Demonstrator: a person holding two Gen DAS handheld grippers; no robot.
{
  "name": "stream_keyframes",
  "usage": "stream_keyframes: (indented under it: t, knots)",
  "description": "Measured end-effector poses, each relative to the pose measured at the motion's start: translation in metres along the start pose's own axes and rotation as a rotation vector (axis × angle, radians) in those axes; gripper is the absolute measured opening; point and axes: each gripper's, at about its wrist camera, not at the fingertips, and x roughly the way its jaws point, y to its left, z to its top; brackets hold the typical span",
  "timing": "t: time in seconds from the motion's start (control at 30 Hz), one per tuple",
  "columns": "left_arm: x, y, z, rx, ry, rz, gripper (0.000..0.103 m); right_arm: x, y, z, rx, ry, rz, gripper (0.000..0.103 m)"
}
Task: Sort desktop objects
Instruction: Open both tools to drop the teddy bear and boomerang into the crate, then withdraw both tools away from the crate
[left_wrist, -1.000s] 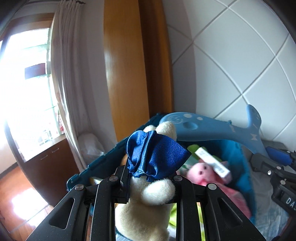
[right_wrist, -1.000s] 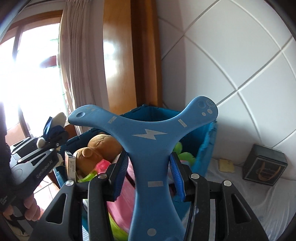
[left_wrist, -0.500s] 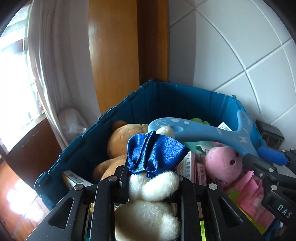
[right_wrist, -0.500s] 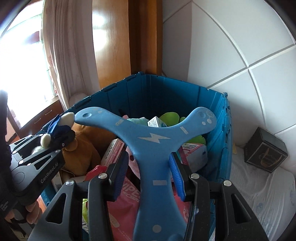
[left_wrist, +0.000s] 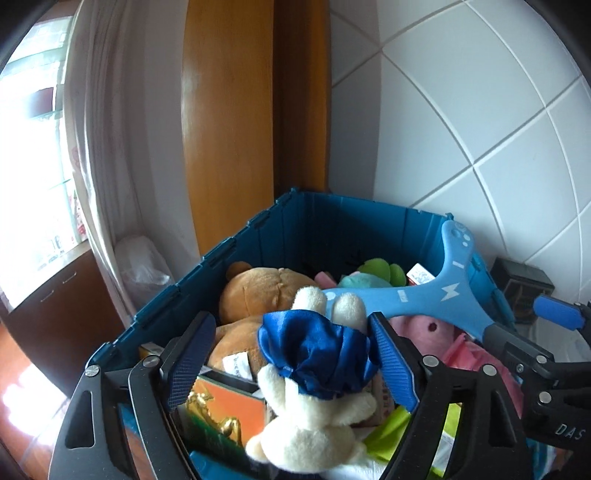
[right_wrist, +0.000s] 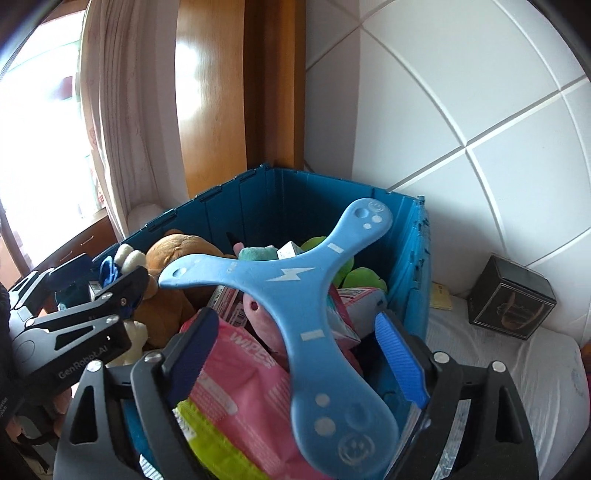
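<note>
Left tongs (left_wrist: 291, 354) spread wide over the blue storage bin (left_wrist: 332, 218); the cream plush rabbit (left_wrist: 314, 417) with its blue satin dress (left_wrist: 317, 358) lies between the fingers, its dress close against the right-hand blue pad (left_wrist: 393, 365) and clear of the left-hand one; whether it rests on the contents below or is falling, hard to tell from this angle.

Right tongs (right_wrist: 295, 350) likewise parted; the blue three-armed boomerang (right_wrist: 295, 291) sits in the gap with space on both sides, tilted, one arm toward the camera, the other two spread over the bin; white lightning mark at its centre.

Bin contents: brown teddy bear (left_wrist: 258, 291) against the left wall; green plush (left_wrist: 376, 269) toward the back; pink plush (left_wrist: 428, 328) under the boomerang; pink wipes pack (right_wrist: 243, 373) and a yellow-green packet (right_wrist: 210, 439) in front; an orange box (left_wrist: 225, 410) below the left tongs.

Bin stands in a corner by a wooden panel (right_wrist: 210, 110) and white tiled wall (right_wrist: 461, 92); a black box (right_wrist: 511, 302) sits on white cloth to the right of the bin, near it; curtain (right_wrist: 125, 110) and a bright window to the left.
</note>
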Motion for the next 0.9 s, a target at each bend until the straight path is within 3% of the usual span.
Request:
stream_keyframes:
  t: [0.03, 0.33, 0.7, 0.9]
  knots:
    - [-0.005, -0.001, -0.001, -0.004, -0.006, -0.002, 0.086, -0.008, -0.002, -0.003, 0.007, -0.012, -0.005, 0.103]
    - [-0.076, -0.023, -0.025, -0.011, -0.063, -0.027, 0.086, -0.093, -0.027, -0.038, 0.036, -0.103, -0.012, 0.103]
    - [-0.167, -0.069, -0.077, 0.024, -0.067, -0.055, 0.088, -0.184, -0.057, -0.109, 0.019, -0.113, 0.033, 0.103]
    - [-0.213, -0.09, -0.106, 0.052, -0.053, -0.067, 0.089, -0.222, -0.06, -0.137, 0.042, -0.095, -0.002, 0.103]
